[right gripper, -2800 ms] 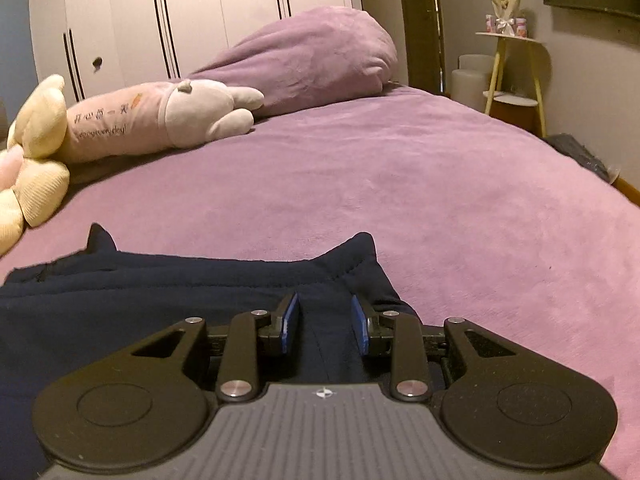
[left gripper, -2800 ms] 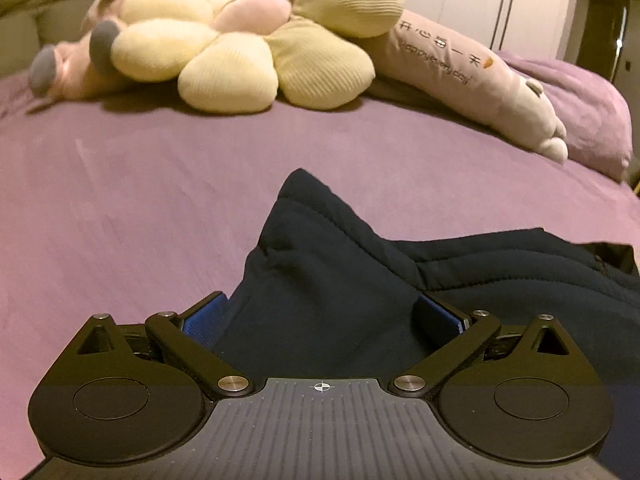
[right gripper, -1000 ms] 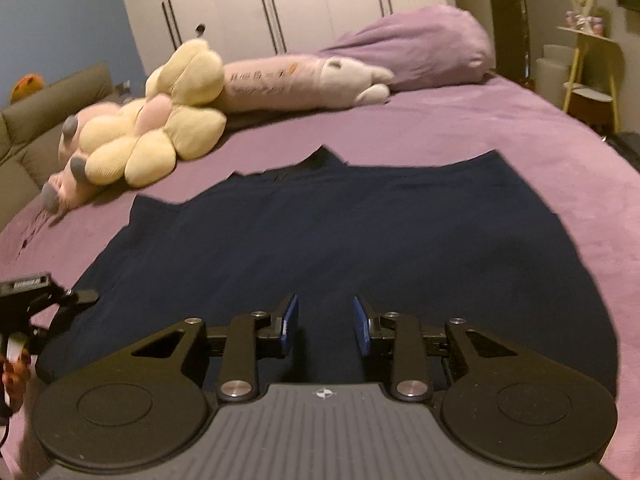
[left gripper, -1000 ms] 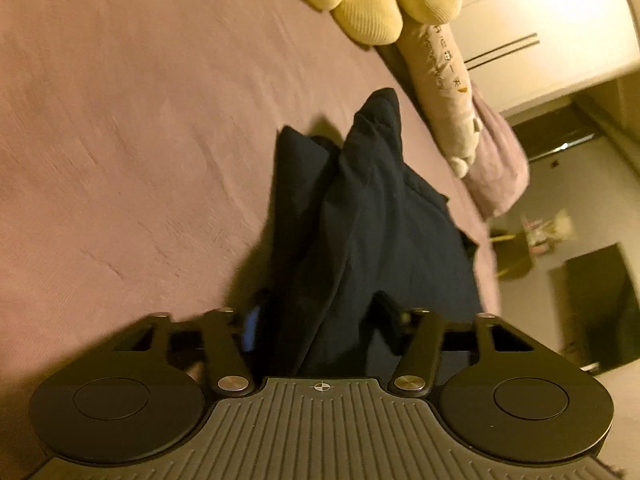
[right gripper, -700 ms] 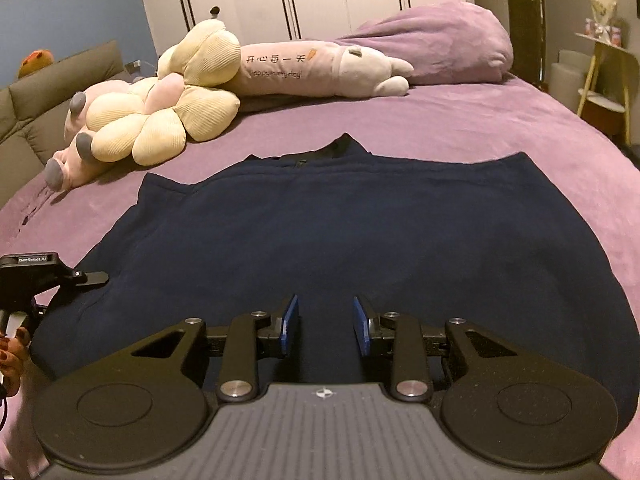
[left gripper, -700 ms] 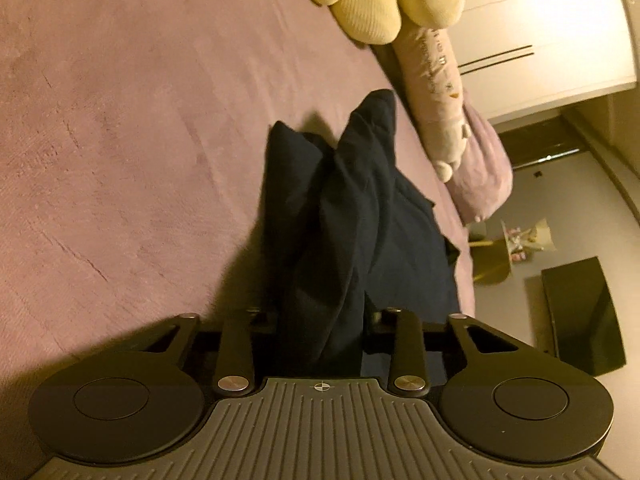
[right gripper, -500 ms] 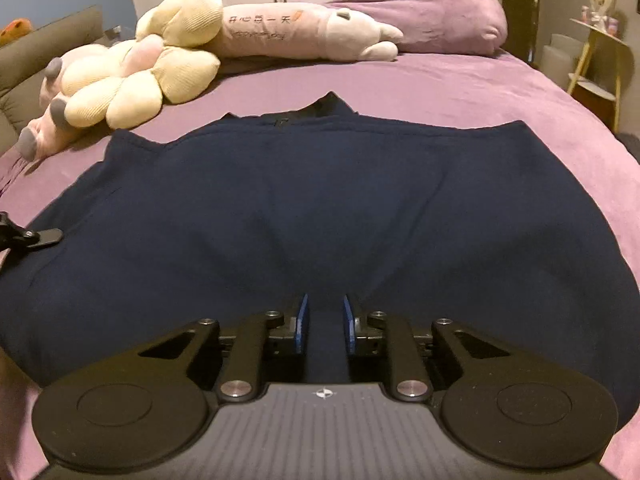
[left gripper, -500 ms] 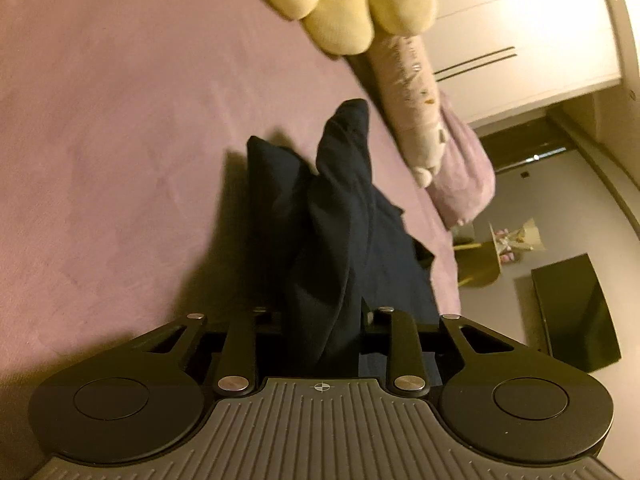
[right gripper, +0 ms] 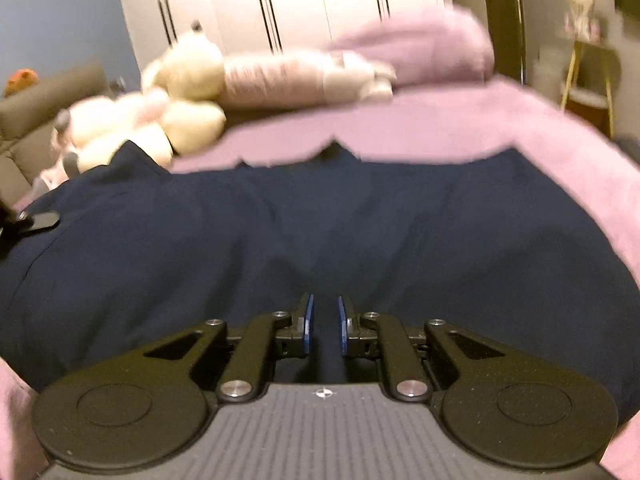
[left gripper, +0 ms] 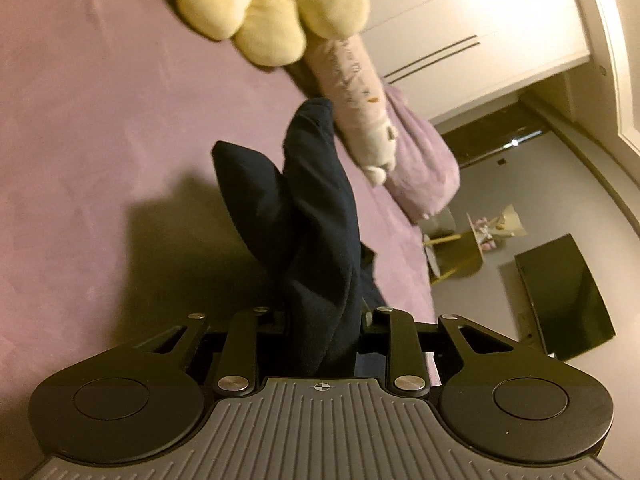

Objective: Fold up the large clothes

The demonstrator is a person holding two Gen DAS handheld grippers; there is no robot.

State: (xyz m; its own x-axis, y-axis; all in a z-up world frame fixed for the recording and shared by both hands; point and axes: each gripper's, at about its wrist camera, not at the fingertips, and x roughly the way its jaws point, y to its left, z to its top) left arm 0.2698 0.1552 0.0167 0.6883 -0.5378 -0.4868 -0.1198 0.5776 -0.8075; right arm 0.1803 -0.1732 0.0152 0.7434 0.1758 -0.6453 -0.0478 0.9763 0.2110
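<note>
A large dark navy garment [right gripper: 360,232] lies spread on the purple bed [right gripper: 460,128]. My left gripper [left gripper: 322,320] is shut on a bunched edge of the garment [left gripper: 316,216] and holds it lifted off the bed. My right gripper [right gripper: 322,324] is shut on the garment's near edge, its blue pads [right gripper: 307,322] close together with cloth between them. The left gripper also shows at the left edge of the right wrist view [right gripper: 28,220].
A yellow flower plush [left gripper: 264,12] and a long pink plush [left gripper: 352,84] lie at the head of the bed with a purple pillow [left gripper: 420,168]. White wardrobes [right gripper: 300,4] stand behind. A side table [left gripper: 456,252] and a dark screen [left gripper: 564,296] stand beyond the bed.
My right gripper has closed on the garment's near edge. My left gripper has closed on its bunched edge and lifted it higher. The garment now lies spread out before the right gripper.
</note>
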